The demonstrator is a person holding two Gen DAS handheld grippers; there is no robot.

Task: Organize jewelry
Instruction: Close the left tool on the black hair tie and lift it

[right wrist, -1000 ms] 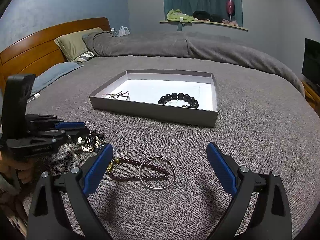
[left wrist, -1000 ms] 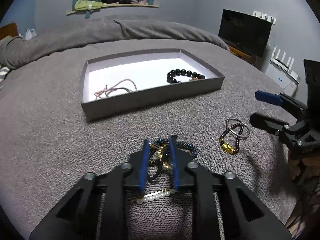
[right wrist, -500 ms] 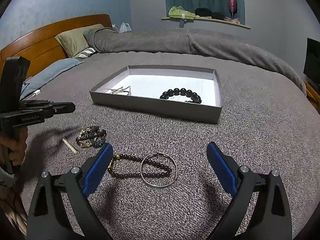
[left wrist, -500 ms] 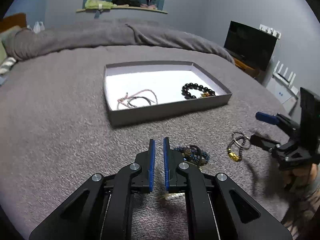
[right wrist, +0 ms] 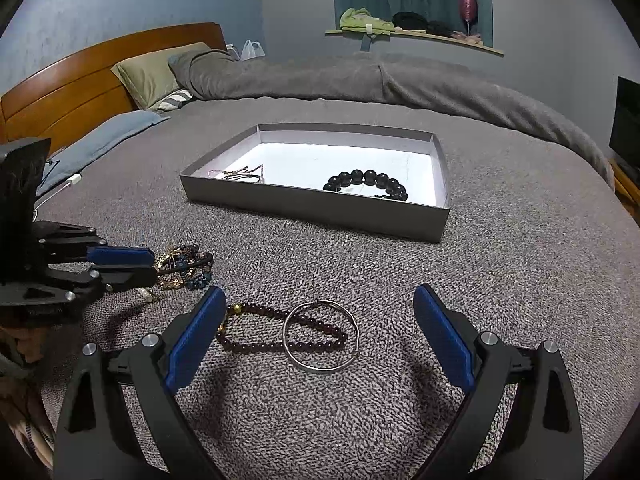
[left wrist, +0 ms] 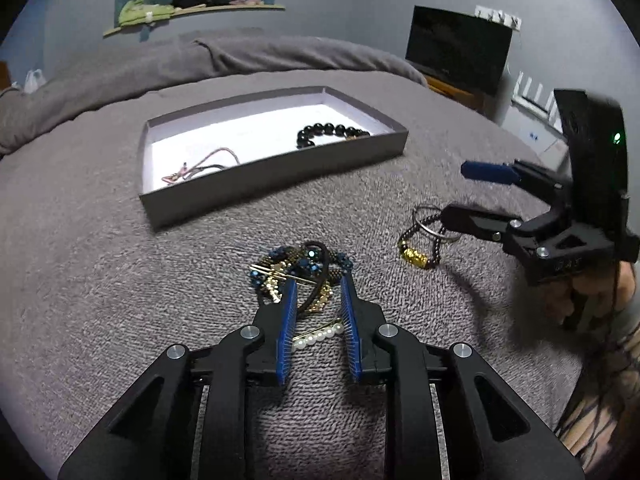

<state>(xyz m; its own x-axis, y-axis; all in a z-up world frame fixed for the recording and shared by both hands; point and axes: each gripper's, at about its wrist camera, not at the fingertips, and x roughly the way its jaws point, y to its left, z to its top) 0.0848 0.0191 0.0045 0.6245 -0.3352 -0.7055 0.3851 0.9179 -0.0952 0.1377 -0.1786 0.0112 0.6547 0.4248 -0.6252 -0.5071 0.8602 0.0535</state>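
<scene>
While the right gripper (right wrist: 316,334) hangs wide open over a dark red bead strand (right wrist: 276,330) and a plain metal ring (right wrist: 320,336), the left gripper (left wrist: 318,296) works the tangled heap nearer the person. Its jaws have just been opening; they now stand narrowly apart with nothing pinched. A black loop of the beaded tangle (left wrist: 300,272) passes between the blue pads, apparently loose. A pearl pin (left wrist: 320,334) lies on the blanket (left wrist: 100,280) just under the fingers.

Grey tray (left wrist: 276,176) sits well beyond both tools, on the bed. Already inside: black bead bracelet (right wrist: 366,184) toward one end, thin pink cords (left wrist: 200,164) toward the other. Four pieces at least left outside, by my count.

Step in hand, as I read it: picking from the tangle with the left tool, grip not yet made. Whether the loop is the target or the whole clump, I cannot tell.

Next move calls for closing on a single strand, low enough to catch it against the soft pile, then lifting slowly. Risk: blue and gold pieces are interlocked and may come up together or drop midway to the tray. Right tool is well placed to close on the ring or strand below it.
</scene>
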